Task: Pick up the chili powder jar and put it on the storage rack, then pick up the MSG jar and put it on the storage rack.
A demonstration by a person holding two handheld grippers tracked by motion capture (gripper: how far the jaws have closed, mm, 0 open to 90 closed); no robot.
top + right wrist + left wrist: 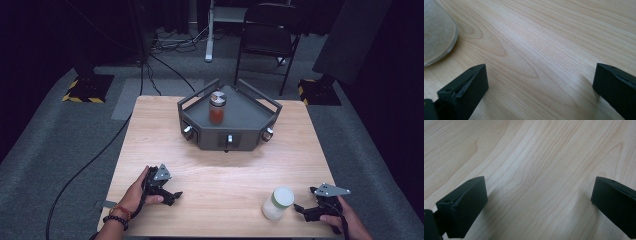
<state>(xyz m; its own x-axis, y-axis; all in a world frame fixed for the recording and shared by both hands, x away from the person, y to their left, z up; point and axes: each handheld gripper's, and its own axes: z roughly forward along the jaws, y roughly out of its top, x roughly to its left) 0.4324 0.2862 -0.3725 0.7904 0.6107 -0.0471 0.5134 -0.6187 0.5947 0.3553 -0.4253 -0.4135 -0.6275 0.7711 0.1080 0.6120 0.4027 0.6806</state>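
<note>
1. The right gripper (pixel 306 210) rests low on the wooden table (pixel 220 175) at its near edge, jaws spread wide and holding nothing; its own view shows bare wood between them.
2. The white-lidded jar (pixel 277 203) stands just beside the right gripper, ahead of its jaw tips; in the right gripper view its frosted base (pixel 436 32) sits off-centre, outside the jaw gap.
3. The left gripper (pixel 169 196) lies well apart from the jar across the table, jaws likewise released and empty over the plain wood (pixel 536 170).
4. Likely step: grasping that jar. To do it well, turn the right gripper until the jar is centred between the jaws, keep low, and close on the body below the lid.
5. Farther ahead of both grippers, a grey tray stand (pixel 229 125) carries a jar with reddish contents (pixel 217 106).
6. No label, brand or writing is legible on either jar.
</note>
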